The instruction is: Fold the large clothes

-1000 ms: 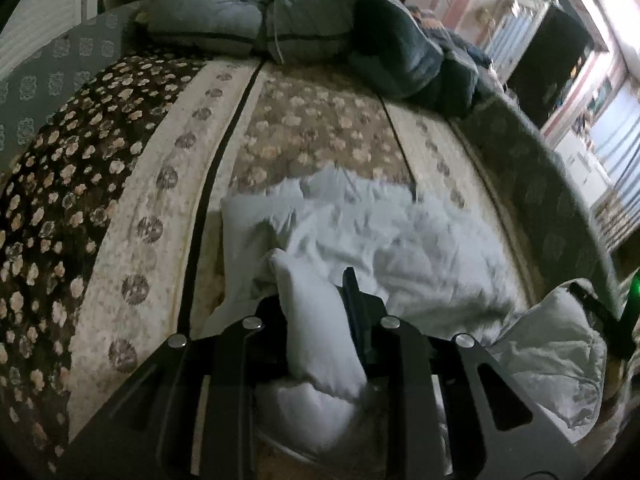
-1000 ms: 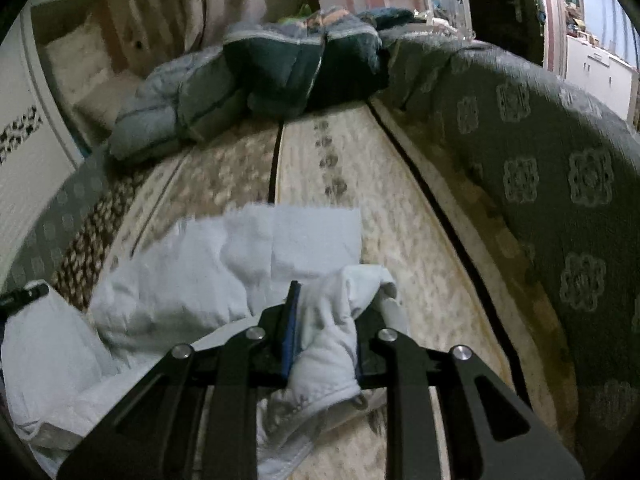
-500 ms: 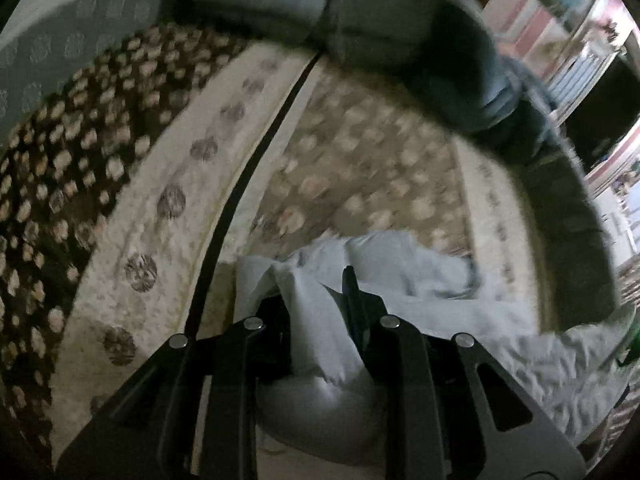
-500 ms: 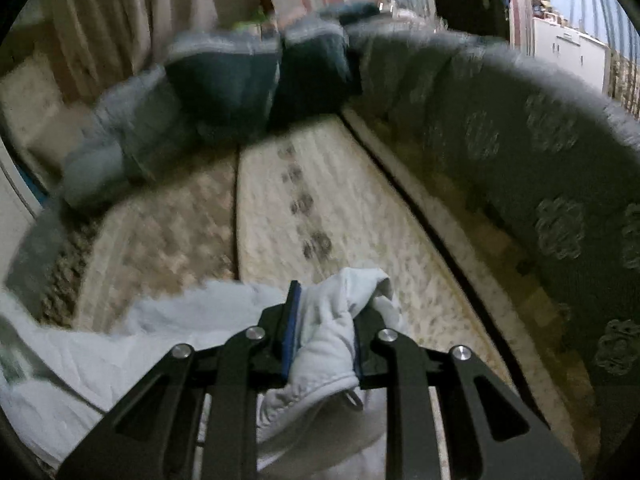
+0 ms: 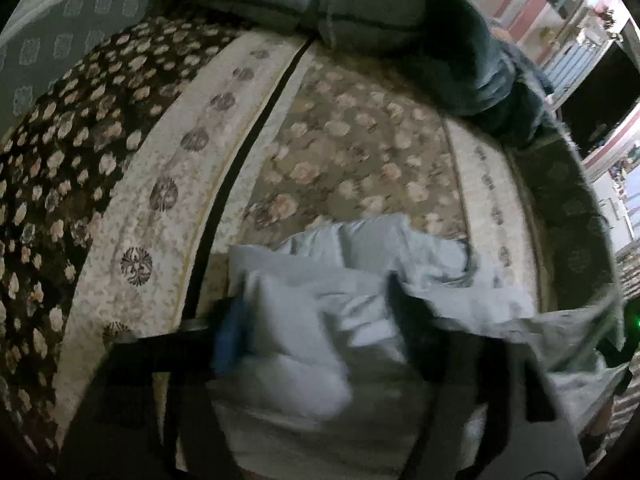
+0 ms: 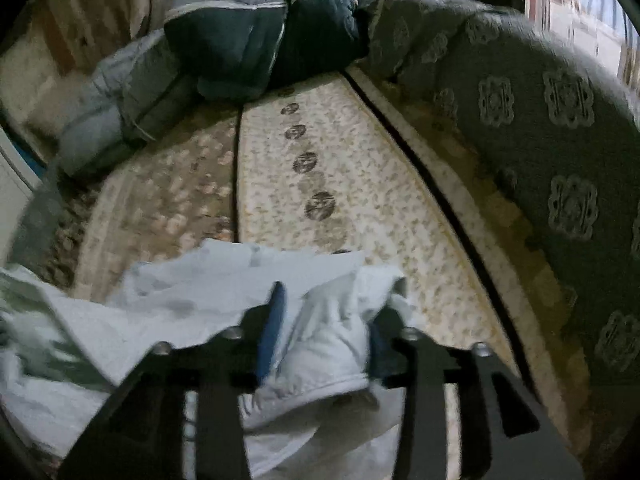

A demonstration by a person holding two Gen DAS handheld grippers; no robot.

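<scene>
- I take as my landmark the pale, soft, crumpled cotton-like garment (image 5: 360, 280), which lies bunched on the patterned woven bedspread (image 5: 168, 168), at its near end, just in front of both grippers.
- My left gripper (image 5: 316, 312) has just been opening; its black fingers now stand wide apart, with a puffy fold of the garment loose between them. The picture is blurred there, and I see a blue pad (image 5: 232, 336) beside the fold, not pressing on it.
- My right gripper (image 6: 326, 328) has also just been opening. Its fingers stand part-way apart, a hemmed, wrinkled flap of the garment (image 6: 328, 344) between them; there is a gap at the left blue pad (image 6: 272, 328), while the right finger lies close against the cloth.
- Beyond the garment, the bedspread runs away in cream, brown and floral stripes split by thin dark lines.
- Farther beyond it, quilted grey and dark-blue padded bedding (image 6: 256, 40) is heaped across the far end.
- To the garment's right, a grey-green medallion-patterned border (image 6: 560, 160) curves along the bed's edge.
</scene>
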